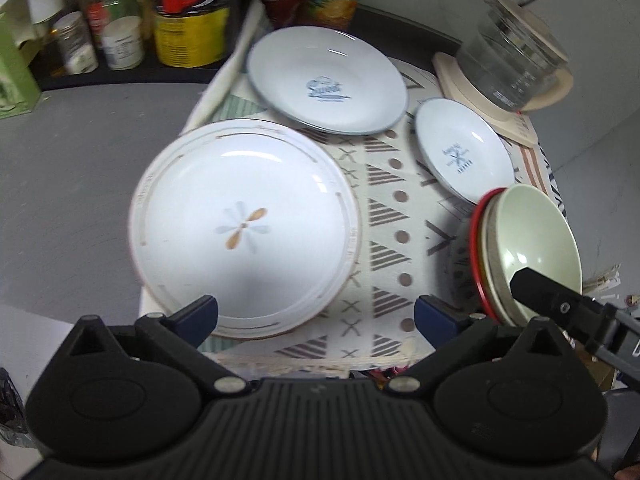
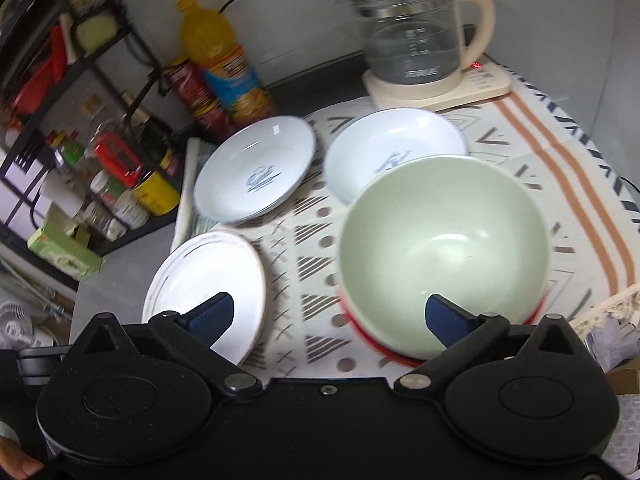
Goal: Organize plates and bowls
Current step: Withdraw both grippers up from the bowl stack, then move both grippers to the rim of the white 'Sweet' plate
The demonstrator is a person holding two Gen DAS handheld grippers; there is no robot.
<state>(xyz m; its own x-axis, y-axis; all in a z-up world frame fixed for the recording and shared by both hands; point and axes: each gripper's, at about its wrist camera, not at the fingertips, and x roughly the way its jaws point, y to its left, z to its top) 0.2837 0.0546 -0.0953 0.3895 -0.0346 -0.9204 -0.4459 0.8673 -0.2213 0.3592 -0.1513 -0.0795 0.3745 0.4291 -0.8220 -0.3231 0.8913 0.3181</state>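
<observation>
1. Gaping wide, the left gripper holds nothing; its left jaw overlaps the near rim of the round white plate with a petal motif.
2. Beyond its jaws lie a larger pale-blue-rimmed plate and a smaller one on the patterned cloth.
3. The right gripper, also spread wide and empty, has its right jaw over the stacked pale green bowl.
4. Farther off stands a glass kettle.
</observation>
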